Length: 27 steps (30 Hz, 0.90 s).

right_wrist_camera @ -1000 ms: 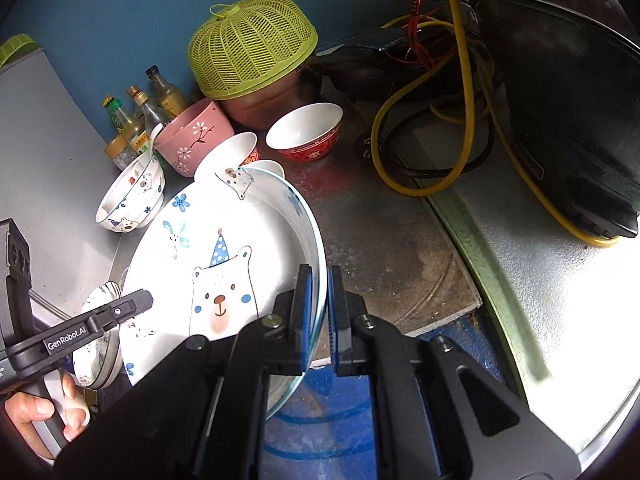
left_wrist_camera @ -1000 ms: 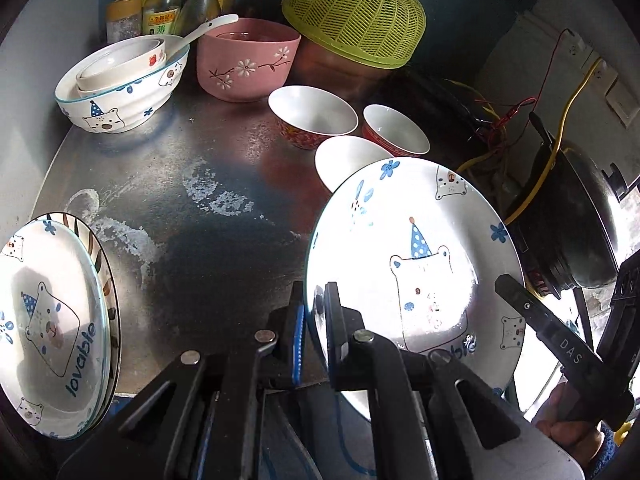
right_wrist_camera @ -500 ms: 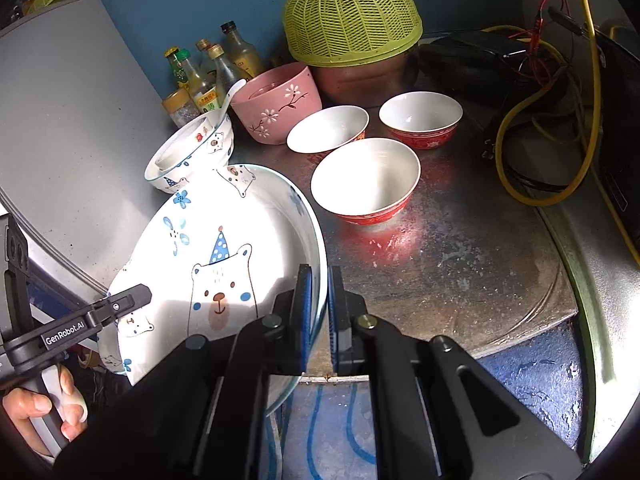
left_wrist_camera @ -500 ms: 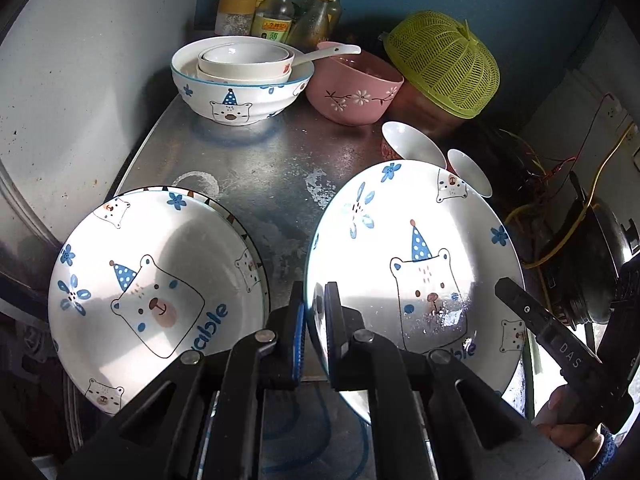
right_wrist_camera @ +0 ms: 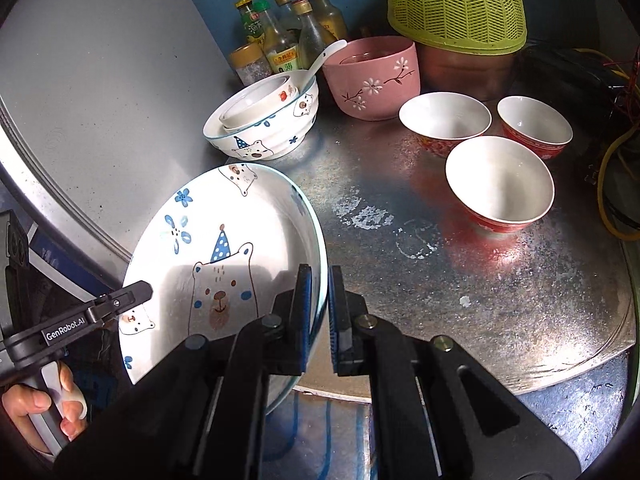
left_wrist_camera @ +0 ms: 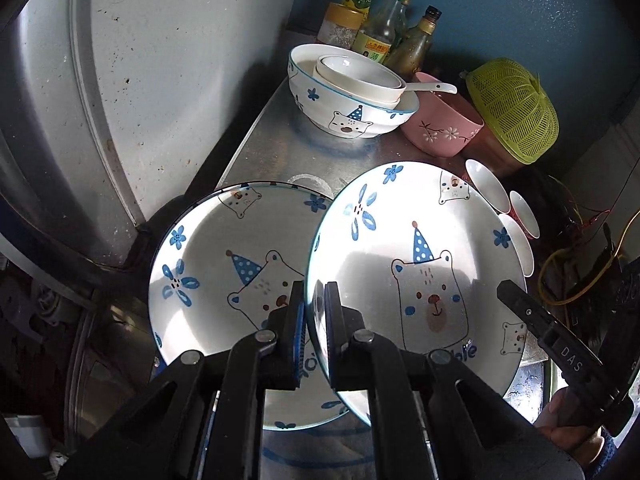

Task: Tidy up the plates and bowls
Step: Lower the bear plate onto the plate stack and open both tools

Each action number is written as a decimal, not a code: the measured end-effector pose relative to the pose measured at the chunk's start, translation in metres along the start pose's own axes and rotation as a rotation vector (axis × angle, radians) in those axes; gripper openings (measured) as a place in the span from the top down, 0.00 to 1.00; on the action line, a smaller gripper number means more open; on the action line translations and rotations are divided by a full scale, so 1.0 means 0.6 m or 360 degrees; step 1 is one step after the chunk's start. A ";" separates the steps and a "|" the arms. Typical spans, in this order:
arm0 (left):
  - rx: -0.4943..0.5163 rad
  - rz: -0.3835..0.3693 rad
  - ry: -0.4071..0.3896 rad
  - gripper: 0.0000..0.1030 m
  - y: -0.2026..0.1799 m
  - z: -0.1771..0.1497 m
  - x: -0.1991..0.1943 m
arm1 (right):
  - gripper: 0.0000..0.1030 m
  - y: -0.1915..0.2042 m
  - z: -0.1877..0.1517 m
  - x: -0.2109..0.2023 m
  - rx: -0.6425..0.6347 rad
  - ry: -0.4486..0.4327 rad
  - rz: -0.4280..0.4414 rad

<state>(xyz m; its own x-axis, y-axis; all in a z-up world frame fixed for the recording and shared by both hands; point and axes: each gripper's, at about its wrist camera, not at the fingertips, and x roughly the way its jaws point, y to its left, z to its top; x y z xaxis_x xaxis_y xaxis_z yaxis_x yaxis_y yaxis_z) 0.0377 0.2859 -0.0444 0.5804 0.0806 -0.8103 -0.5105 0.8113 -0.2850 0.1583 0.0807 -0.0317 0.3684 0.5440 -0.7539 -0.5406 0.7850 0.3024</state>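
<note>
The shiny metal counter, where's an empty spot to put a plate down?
The biggest bare patch of the shiny metal counter is in front of the three red-and-white bowls, toward its near edge. A smaller gap lies between them and the blue bear-print bowl. The back is crowded: glass bottles, pink flowered bowl, green mesh cover.

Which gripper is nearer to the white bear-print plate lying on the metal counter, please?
Left. The left gripper, clamping the held plate's left rim, hangs over the lying plate; the right gripper grips the opposite rim, farther away.
</note>
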 end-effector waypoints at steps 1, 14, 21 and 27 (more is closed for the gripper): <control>-0.0014 0.0008 -0.0002 0.94 0.009 0.000 -0.001 | 0.92 0.008 0.002 0.007 -0.0012 0.0009 0.0009; -0.0159 0.0102 -0.0010 0.94 0.098 0.000 -0.012 | 0.92 0.085 0.007 0.063 -0.0123 0.0097 0.0090; -0.0191 0.0122 0.0009 0.94 0.119 0.000 -0.005 | 0.92 0.100 0.004 0.083 -0.0148 0.0135 0.0097; -0.0206 0.0132 0.0026 0.94 0.129 -0.001 0.001 | 0.91 0.103 0.005 0.100 -0.0156 0.0159 0.0096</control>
<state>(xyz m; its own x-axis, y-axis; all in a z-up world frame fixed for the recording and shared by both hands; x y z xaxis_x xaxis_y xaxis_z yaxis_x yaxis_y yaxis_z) -0.0018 0.3483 -0.0674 0.5231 0.1341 -0.8417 -0.6345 0.7206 -0.2795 0.1490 0.1625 -0.0566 0.2586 0.5533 -0.7919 -0.6324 0.7166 0.2941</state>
